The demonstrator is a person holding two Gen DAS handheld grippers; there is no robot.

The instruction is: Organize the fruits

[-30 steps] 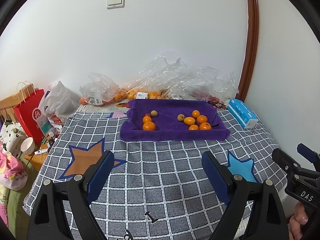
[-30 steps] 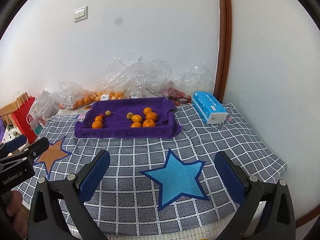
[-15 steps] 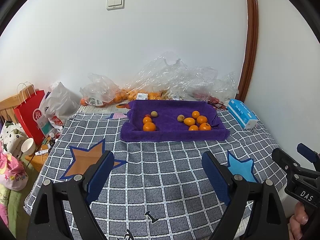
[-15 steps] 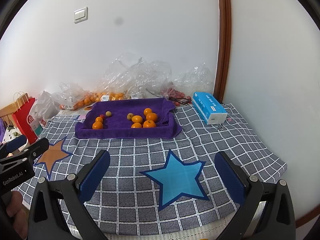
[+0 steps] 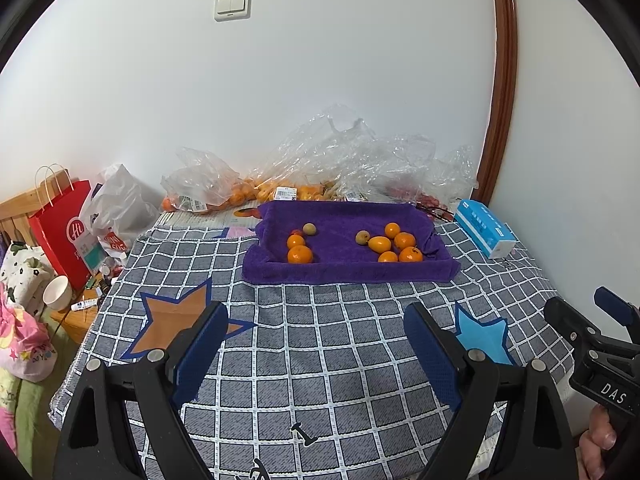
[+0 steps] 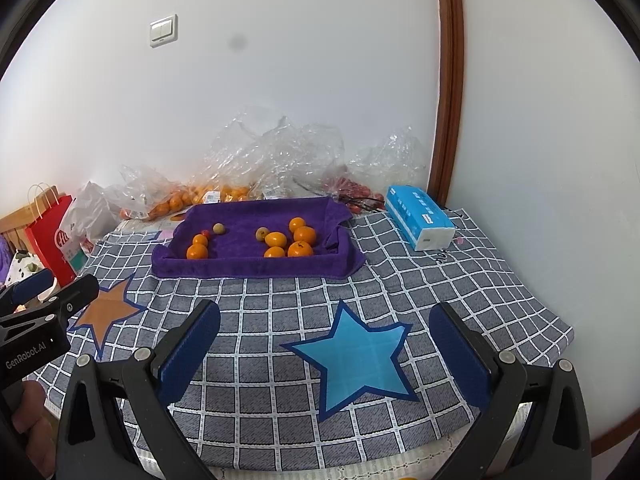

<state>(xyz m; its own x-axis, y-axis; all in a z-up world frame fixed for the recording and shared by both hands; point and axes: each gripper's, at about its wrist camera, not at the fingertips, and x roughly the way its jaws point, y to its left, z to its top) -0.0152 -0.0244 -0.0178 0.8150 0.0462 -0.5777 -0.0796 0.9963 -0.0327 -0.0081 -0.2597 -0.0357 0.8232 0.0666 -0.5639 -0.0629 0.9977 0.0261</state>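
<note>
Hovering over the checked cloth (image 5: 320, 344), the left gripper (image 5: 316, 344) and right gripper (image 6: 324, 344) both stand spread wide, holding nothing. Well ahead of both, oranges (image 5: 394, 246) and small brownish fruits (image 5: 309, 229) lie in the purple towel tray (image 5: 348, 272); plastic bags (image 5: 340, 168) behind.

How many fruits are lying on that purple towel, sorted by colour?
Orange round citrus fruits: 7
Small dull yellow-brown round fruits: 2
Tiny red round fruit: 1
Total on the purple towel-lined tray: 10
</note>
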